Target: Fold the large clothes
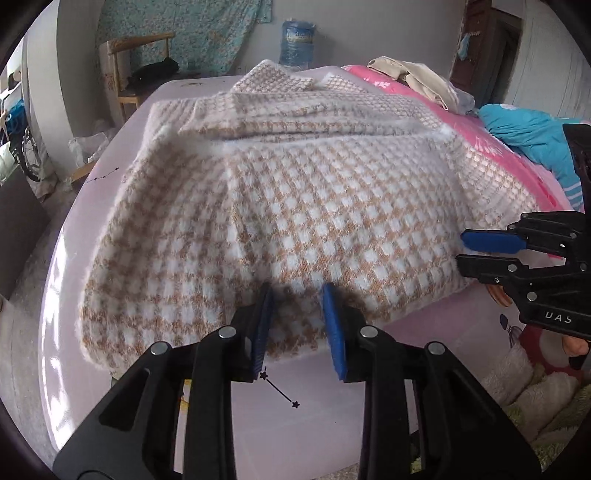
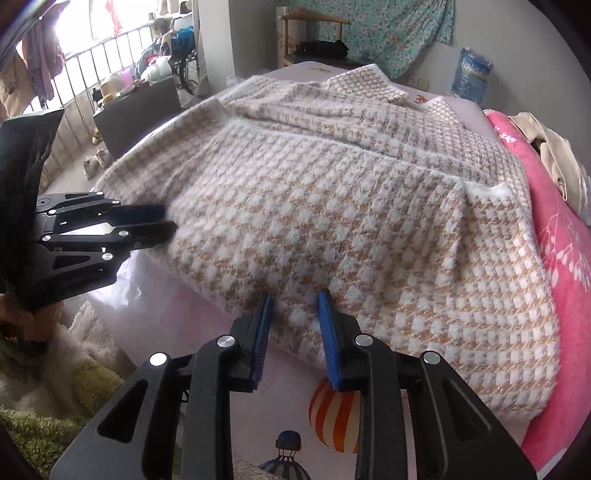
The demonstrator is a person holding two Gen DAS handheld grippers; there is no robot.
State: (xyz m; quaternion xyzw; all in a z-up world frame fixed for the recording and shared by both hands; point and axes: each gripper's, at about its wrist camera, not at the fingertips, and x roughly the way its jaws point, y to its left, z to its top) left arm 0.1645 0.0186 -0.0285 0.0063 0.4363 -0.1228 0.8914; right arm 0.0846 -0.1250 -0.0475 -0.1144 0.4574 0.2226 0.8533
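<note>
So far your sweater (image 1: 295,192) has its sleeves folded in at upper frame, both grippers (image 1: 297,295) (image 2: 295,299) pinching its near hem, lengthwise fold left.

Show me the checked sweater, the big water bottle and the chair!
Sweater (image 1: 314,206): left wrist view, middle of its front.
Water bottle (image 1: 296,44): left wrist view, its blue body.
Chair (image 2: 314,18): right wrist view, its wooden top rail.

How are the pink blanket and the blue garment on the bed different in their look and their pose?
The pink blanket lies spread flat and bears a white leaf print; the blue garment lies bunched in a heap. The checked sweater overlaps the pink blanket but not the blue garment. Both lie on the bed.
</note>
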